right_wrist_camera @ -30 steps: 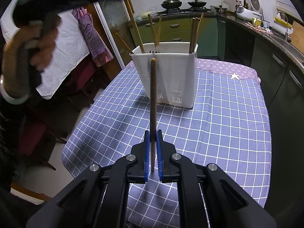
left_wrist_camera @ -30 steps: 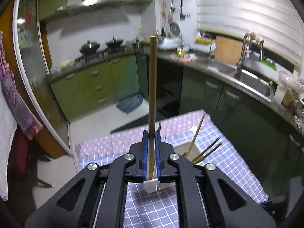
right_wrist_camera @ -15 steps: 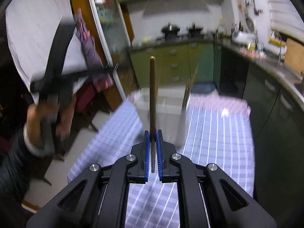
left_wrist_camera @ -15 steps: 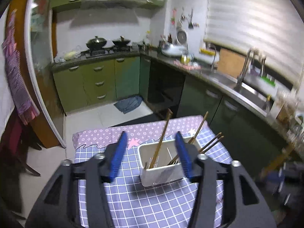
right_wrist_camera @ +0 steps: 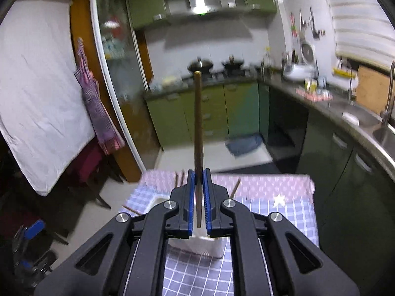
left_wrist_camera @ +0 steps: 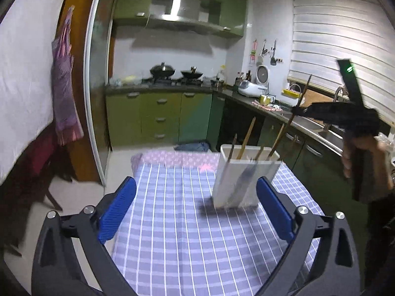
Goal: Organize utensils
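The left gripper (left_wrist_camera: 196, 212) is opening, nothing between its jaws. The right gripper (right_wrist_camera: 198, 201) clamps a chopstick (right_wrist_camera: 198, 123) upright – above the white utensil holder (left_wrist_camera: 243, 180) (other chopsticks inside) on the checked tablecloth (left_wrist_camera: 185, 234).

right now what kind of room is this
A home kitchen, most likely: woks on a stove under a range hood, green cabinets, and a sink with tap along the counter.

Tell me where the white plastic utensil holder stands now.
In the left wrist view, the white plastic utensil holder stands right of centre on the blue checked tablecloth, with brown wooden chopsticks in it.
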### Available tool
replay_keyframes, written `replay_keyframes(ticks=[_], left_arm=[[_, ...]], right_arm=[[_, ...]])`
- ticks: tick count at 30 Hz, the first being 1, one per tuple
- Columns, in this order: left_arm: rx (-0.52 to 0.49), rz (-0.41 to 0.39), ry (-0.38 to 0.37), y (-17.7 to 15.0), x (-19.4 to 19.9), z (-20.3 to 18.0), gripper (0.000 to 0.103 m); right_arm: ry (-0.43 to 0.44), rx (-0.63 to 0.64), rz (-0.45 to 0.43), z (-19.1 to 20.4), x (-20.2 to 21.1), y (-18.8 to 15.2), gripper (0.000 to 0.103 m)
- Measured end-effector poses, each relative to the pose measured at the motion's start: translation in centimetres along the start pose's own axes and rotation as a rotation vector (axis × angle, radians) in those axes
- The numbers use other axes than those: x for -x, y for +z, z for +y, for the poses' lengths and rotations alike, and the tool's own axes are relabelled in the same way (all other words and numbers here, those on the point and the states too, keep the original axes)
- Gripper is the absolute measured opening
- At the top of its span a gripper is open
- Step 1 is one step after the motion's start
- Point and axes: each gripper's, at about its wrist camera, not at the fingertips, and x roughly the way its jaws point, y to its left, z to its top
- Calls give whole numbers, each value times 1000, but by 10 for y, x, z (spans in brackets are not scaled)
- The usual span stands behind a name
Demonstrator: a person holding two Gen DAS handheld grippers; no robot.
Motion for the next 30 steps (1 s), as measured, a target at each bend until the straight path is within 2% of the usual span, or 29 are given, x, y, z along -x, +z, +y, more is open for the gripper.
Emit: replay_keyframes(ticks=[6, 9, 14, 16, 19, 21, 23, 25, 28, 30], left_arm=[[1, 52, 20, -19, -7, -2, 94], [4, 85, -2, -24, -14, -6, 94], [-19, 113, -4, -29, -25, -13, 95], [-29, 114, -4, -33, -27, -15, 95], [-18, 120, -15, -43, -33, -15, 97], [-14, 134, -27, -53, -37, -15, 96], [-18, 151, -24, -63, -42, -15, 96], [-25, 165, -18, -73, -44, -16, 96], [-39, 165, 2, -81, -39, -18, 96], [-42, 157, 9, -82, -28, -18, 96]], right_arm=[[-37, 25, 80, 6, -37, -18, 8], [-41, 33, 96, 8, -44, -24, 11], [3, 52, -13, 18, 15, -34, 14], [16, 55, -67, 19, 48, -50, 33], [20, 47, -105, 12, 82, -92, 50], [-7, 39, -100, 7, 91, -128, 56], [-45, 28, -100, 1, 93, -170, 77], [-81, 19, -119, -5, 92, -207, 93], [-110, -14, -136, -16, 95, -240, 96], [-99, -45, -161, -20, 105, -247, 99]])
